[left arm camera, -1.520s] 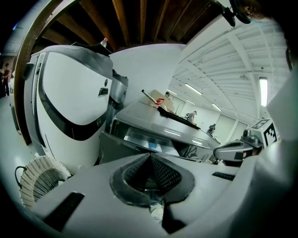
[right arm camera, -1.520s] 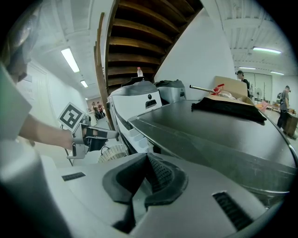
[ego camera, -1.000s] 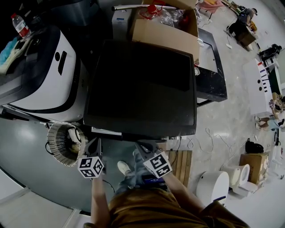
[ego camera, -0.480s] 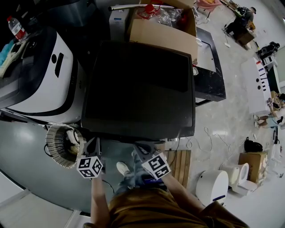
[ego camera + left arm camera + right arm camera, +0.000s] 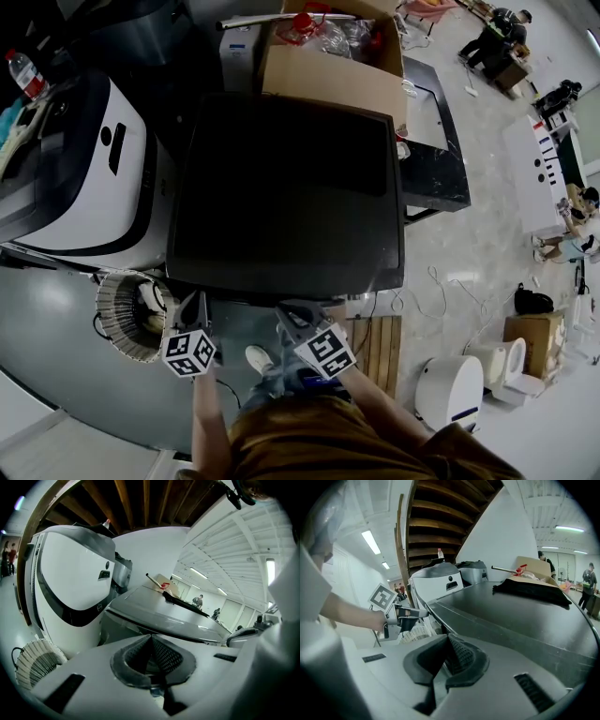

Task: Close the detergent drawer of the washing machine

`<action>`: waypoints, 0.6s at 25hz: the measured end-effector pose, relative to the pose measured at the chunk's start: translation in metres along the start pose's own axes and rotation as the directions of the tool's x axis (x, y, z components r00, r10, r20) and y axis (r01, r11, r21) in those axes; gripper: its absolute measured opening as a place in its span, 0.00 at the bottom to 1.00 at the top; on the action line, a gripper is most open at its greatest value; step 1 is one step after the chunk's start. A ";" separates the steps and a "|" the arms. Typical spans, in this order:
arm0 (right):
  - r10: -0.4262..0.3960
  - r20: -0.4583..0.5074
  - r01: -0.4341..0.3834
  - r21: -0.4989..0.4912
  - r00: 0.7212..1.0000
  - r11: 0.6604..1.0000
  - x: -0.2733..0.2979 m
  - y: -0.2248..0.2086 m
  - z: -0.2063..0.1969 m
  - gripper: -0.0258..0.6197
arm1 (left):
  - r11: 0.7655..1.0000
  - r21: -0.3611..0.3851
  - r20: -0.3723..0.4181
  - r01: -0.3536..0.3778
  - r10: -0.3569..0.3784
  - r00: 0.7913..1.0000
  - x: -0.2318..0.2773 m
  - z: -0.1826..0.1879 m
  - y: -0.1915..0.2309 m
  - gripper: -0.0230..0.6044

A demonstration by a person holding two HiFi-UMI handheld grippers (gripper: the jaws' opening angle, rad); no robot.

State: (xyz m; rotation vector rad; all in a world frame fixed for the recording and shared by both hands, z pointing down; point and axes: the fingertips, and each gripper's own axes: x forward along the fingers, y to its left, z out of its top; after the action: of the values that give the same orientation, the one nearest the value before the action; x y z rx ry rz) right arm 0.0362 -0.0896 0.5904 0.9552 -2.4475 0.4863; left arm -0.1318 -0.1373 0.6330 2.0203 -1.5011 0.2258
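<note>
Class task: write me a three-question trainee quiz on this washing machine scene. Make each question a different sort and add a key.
1. True or false: the left gripper has something clamped in it.
2. Multiple choice: what stands on the floor by the front left corner of the dark washing machine?
A. a ribbed round basket
B. a bucket of water
C. a stack of tyres
3. Fill in: the body of the neighbouring appliance, to the left of that machine in the head view, is mostly ____ in colour.

Key: 1 false; 2 A; 3 white.
</note>
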 end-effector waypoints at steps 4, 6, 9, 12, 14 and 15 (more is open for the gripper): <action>-0.002 0.009 0.003 -0.007 1.000 1.000 -0.003 0.002 0.002 0.06 | 1.000 -0.009 -0.003 0.001 -0.001 1.000 0.000 0.000 -0.001 0.08; -0.010 0.014 0.010 -0.006 1.000 1.000 -0.005 0.002 0.003 0.06 | 1.000 0.003 -0.013 -0.004 0.004 1.000 0.001 0.000 -0.002 0.08; -0.015 0.021 0.016 -0.016 1.000 1.000 -0.008 0.005 0.006 0.06 | 1.000 0.020 -0.018 -0.002 0.002 1.000 -0.001 0.003 -0.004 0.08; -0.022 0.030 0.023 -0.031 0.999 0.999 -0.012 0.008 0.009 0.06 | 1.000 0.029 -0.006 0.009 -0.009 1.000 -0.008 0.009 -0.006 0.08; -0.029 0.039 0.030 -0.035 0.999 0.999 -0.015 0.012 0.011 0.06 | 0.999 0.038 -0.001 0.019 -0.019 1.000 -0.014 0.011 -0.010 0.08; -0.032 0.044 0.033 -0.036 0.999 0.999 -0.018 0.014 0.012 0.06 | 0.999 0.044 0.002 0.025 -0.025 1.000 -0.018 0.012 -0.012 0.08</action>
State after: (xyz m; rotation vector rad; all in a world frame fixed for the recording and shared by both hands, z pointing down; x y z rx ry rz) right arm 0.0341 -0.0763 0.5685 0.9986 -2.4664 0.4117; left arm -0.1292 -0.1272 0.6101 2.0737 -1.4836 0.2483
